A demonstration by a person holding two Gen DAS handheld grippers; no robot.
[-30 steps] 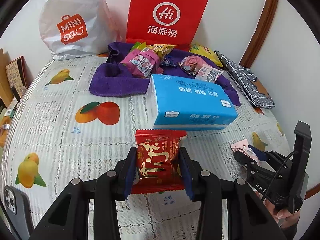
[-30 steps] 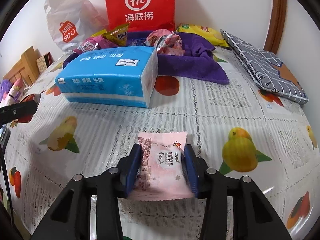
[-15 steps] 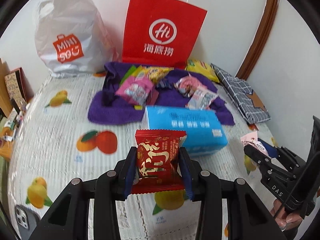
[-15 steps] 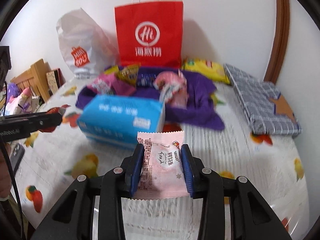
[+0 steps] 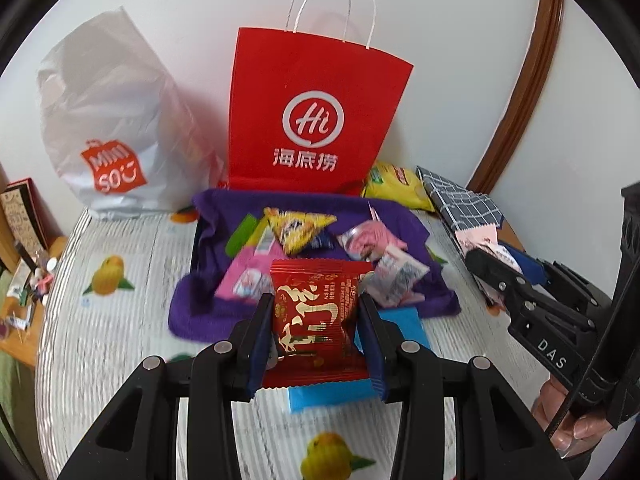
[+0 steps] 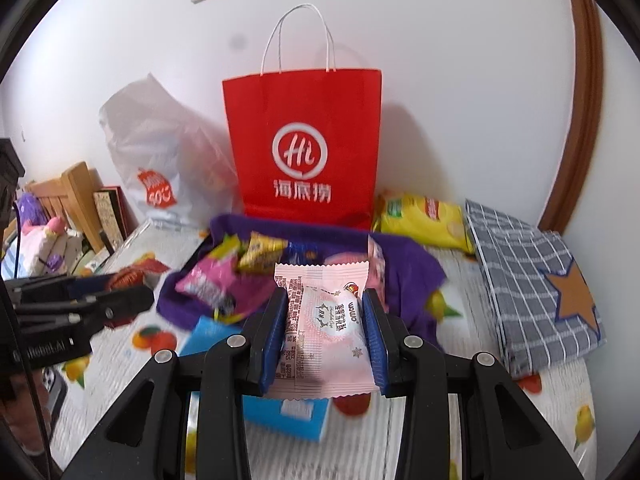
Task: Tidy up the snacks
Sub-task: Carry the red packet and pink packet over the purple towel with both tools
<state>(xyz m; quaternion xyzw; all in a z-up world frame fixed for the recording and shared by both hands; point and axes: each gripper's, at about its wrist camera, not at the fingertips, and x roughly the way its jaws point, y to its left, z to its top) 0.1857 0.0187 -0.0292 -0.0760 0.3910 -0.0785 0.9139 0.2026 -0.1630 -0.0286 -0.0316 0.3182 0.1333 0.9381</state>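
Note:
My left gripper (image 5: 316,320) is shut on a red snack packet (image 5: 314,312) and holds it up above the table. My right gripper (image 6: 326,320) is shut on a pink snack packet (image 6: 324,320), also lifted. Each gripper shows in the other's view: the right gripper (image 5: 492,260) at the right edge, the left gripper (image 6: 128,288) at the left edge. Several loose snacks (image 5: 300,232) lie on a purple towel (image 5: 208,280) ahead. A red paper bag (image 5: 312,120) with white handles stands upright behind the towel, its mouth open at the top.
A blue tissue pack (image 6: 288,412) lies below the grippers. A white plastic shopping bag (image 5: 108,128) stands left of the red bag. A yellow chip bag (image 6: 424,220) and a grey checked cloth (image 6: 528,280) lie at the right. Wooden furniture with clutter (image 6: 68,216) is at the left.
Both grippers have risen and tilted up with their packets; the red bag's top and handles have come into view and the tissue pack has dropped below the fingers.

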